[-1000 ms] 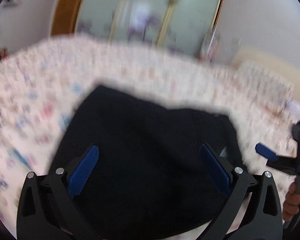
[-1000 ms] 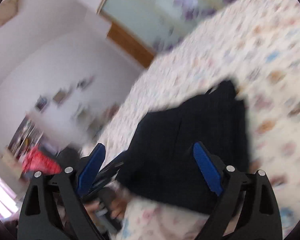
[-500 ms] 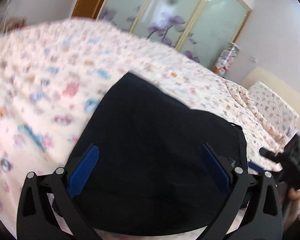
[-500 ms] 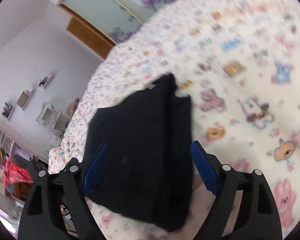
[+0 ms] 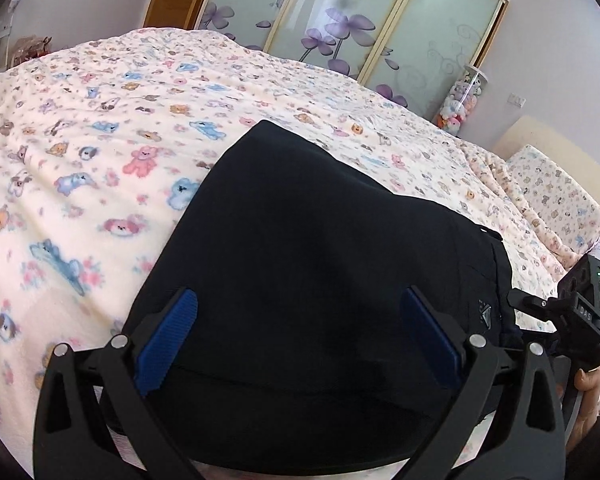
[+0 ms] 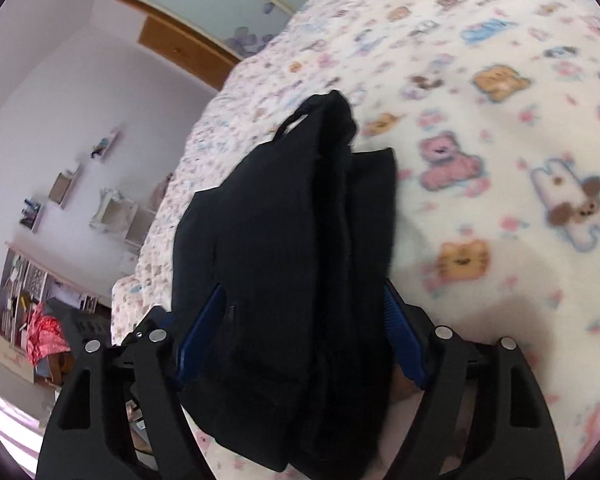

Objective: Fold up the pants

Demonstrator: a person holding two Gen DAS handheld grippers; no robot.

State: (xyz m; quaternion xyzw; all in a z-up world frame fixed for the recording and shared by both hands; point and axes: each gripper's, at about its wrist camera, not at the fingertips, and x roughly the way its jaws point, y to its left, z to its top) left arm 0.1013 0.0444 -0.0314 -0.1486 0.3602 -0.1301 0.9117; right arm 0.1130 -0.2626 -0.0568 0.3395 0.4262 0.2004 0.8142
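The black pants [image 5: 312, 264] lie folded into a compact stack on the bed, near its front edge. My left gripper [image 5: 298, 332] is open, its blue pads [image 5: 168, 336] spread wide over the near edge of the stack. My right gripper [image 6: 300, 332] is open too, its blue pads [image 6: 400, 332] on either side of the stack's end, where the folded layers [image 6: 300, 240] show from the side. The right gripper's body shows at the right edge of the left wrist view [image 5: 572, 320].
The bed is covered by a cream blanket [image 5: 100, 140] with cartoon animal prints. A pillow [image 5: 552, 192] lies at the far right. Glass wardrobe doors [image 5: 360, 24] stand behind the bed. Shelves and clutter [image 6: 40, 280] stand along the left wall.
Both grippers have lowered and steadied around the folded pants. The right gripper swung from the stack's left corner to its end. Both stayed open.
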